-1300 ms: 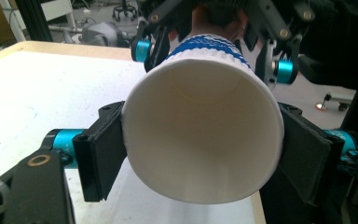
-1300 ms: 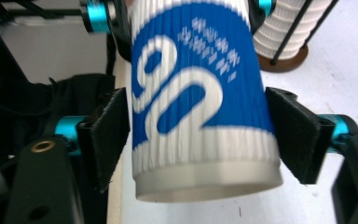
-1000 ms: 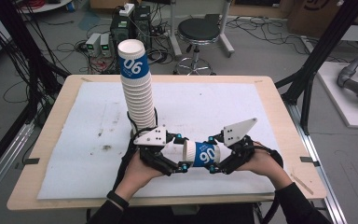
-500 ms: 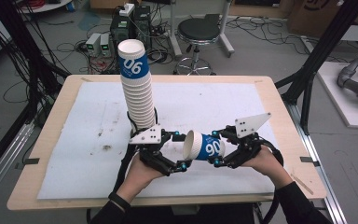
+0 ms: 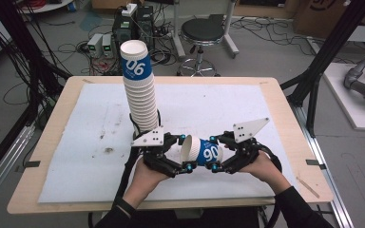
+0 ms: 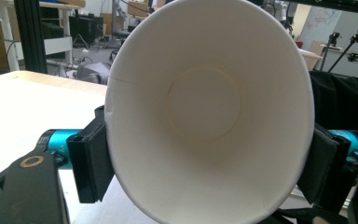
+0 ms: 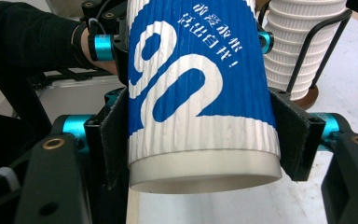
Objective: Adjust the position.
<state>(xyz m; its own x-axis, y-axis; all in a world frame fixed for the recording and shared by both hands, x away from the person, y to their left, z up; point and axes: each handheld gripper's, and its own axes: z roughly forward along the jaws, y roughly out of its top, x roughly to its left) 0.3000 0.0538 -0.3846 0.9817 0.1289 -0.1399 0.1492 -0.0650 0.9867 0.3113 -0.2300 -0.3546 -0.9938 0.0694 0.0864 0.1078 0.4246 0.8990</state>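
Looking down from the high view, a single paper cup (image 5: 203, 151) lies on its side in the air just above the surface (image 5: 266, 114), held between the two hand-held grippers. The left hand-held gripper (image 5: 184, 153) sits at the cup's open mouth and the right hand-held gripper (image 5: 215, 153) at its base end. Just behind the left one, a tall stack of cups (image 5: 140, 90) stands upright in a black wire holder, leaning slightly. The top cup of the stack carries a blue band with white digits reading "06"; the held cup shows the same digits sideways. A round stool (image 5: 202, 33) stands on the floor beyond the surface.

The left gripper view looks straight into the cup (image 6: 209, 107): a plain white interior with the round bottom in the middle. The black pads (image 6: 91, 163) stand at the rim on either side, having just been closing, and appear to touch it, without squashing it.

The right gripper view gives the outside instead: ribbed white wall (image 7: 200, 84), blue print, large white digits seen upside down, and a line of small white Chinese characters ending in an exclamation mark. Both pads (image 7: 116, 135) press the wall near the base, pinching the cup. The stack (image 7: 303, 42) in its wire holder rises at the upper right.
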